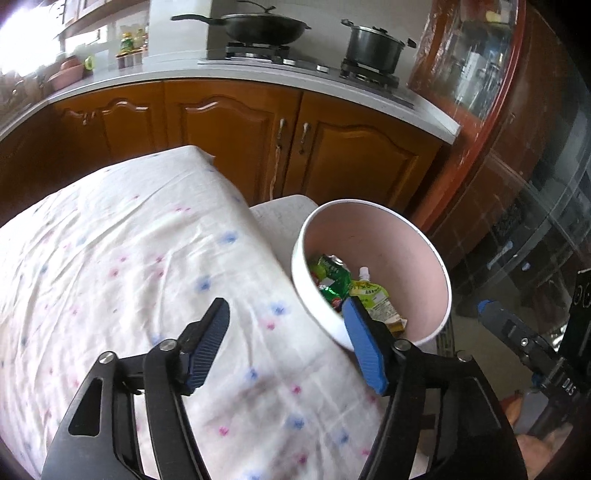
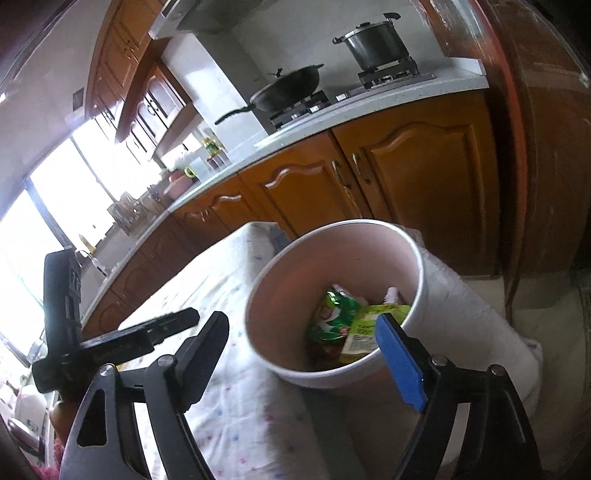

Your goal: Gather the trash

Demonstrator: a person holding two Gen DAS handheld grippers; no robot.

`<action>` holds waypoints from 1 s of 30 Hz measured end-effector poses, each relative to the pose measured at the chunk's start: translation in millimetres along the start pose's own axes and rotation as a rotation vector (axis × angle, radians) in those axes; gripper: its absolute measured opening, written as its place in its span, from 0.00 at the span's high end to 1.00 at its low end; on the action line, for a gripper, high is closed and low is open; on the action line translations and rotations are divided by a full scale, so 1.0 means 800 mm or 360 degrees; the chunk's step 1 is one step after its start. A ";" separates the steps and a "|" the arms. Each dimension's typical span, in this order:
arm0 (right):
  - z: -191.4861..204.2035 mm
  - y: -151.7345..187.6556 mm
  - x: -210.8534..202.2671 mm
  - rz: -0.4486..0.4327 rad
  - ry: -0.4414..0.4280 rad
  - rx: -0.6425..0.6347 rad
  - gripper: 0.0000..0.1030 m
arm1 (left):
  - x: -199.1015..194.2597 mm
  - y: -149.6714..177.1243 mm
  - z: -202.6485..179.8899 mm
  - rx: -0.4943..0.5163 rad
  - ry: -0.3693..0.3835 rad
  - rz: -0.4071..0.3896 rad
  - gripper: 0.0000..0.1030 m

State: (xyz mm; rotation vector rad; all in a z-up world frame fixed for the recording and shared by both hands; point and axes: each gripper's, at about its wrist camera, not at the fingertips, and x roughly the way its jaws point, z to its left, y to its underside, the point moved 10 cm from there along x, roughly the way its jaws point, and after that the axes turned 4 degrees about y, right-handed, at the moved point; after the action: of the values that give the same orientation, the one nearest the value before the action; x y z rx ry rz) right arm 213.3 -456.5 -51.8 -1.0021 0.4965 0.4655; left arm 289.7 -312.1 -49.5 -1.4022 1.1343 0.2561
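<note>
A round bin (image 1: 417,236), white outside and pink inside, stands off the right edge of a table under a white cloth with small flowers (image 1: 129,258). In it lie a green wrapper (image 1: 332,280) and a yellow-green drink pouch (image 1: 373,295). My left gripper (image 1: 288,332) is open and empty above the cloth's right edge, beside the bin. My right gripper (image 2: 306,339) is open and empty, just above the near rim of the bin (image 2: 332,380); the wrapper (image 2: 332,314) and the pouch (image 2: 365,325) show inside. The right gripper also shows in the left wrist view (image 1: 517,332).
Wooden kitchen cabinets (image 1: 236,129) with a grey countertop run behind the table. A wok (image 1: 258,26) and a pot (image 1: 373,44) sit on the stove. A red-brown cabinet with glass (image 1: 498,74) stands at the right. The left gripper's body (image 2: 92,332) is at the left.
</note>
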 end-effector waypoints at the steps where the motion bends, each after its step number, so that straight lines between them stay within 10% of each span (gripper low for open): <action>1: 0.006 0.003 -0.003 -0.0017 -0.0019 0.0015 0.17 | -0.006 0.003 0.004 -0.0010 -0.0006 -0.0015 0.34; 30: 0.087 0.086 -0.050 -0.0178 -0.0111 0.0059 0.03 | -0.138 0.118 0.097 -0.0291 -0.0009 -0.0217 0.15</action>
State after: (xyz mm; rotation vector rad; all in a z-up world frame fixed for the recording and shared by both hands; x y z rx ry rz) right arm 154.2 -369.3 -43.5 -0.9691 0.3830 0.3886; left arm 202.6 -172.4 -45.7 -1.6321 1.0252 0.2711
